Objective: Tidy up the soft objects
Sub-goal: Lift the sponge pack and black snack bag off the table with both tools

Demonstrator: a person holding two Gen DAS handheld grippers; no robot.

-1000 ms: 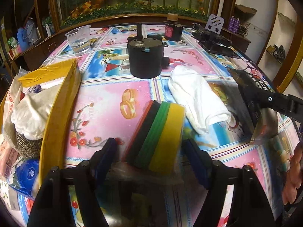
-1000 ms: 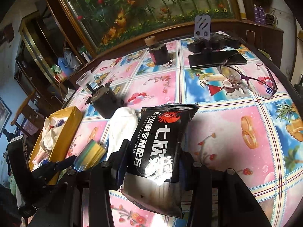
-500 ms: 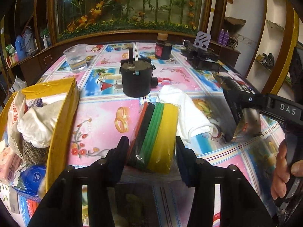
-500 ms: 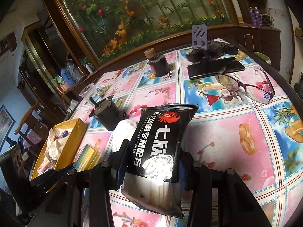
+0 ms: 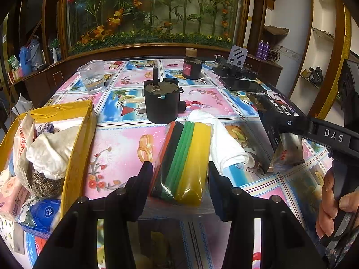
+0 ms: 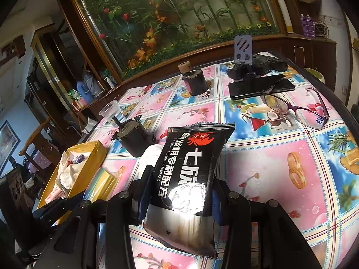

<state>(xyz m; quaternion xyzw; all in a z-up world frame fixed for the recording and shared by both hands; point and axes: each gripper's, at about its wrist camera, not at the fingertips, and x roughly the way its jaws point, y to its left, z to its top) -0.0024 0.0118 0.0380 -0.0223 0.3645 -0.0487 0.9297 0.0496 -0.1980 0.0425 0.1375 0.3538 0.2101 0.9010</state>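
Left gripper (image 5: 179, 180): the wrapped sponge pack (image 5: 184, 161), with orange, black, green and yellow layers, lies lengthwise between the jaws, its near end level with the blue pads. The jaws have just been closing and now stand part-way closed, the pads pressing the pack's clear wrapper on both sides; the pack is gripped and tips up off the bench (image 5: 121, 148). The gripper points forward and downward.

Right gripper (image 6: 179, 192): the black snack bag (image 6: 190, 168) stands between the jaws, its printed face to the camera, its top edge reaching past the fingertips and its lower end hanging below them. The jaws are part-way closed and clamp the bag at its middle. A hand (image 5: 332, 204) wraps the gripper's handle to the right of the sponge pack.

Relative to the sponge pack: a folded white cloth (image 5: 222, 141) lies just beside it on the right; the yellow box (image 5: 76, 143), holding cloths and packets, sits to its left; a black motor (image 5: 161, 103) stands beyond it; a clear cup (image 5: 92, 77) and a dark jar (image 5: 191, 66) lie farther back.
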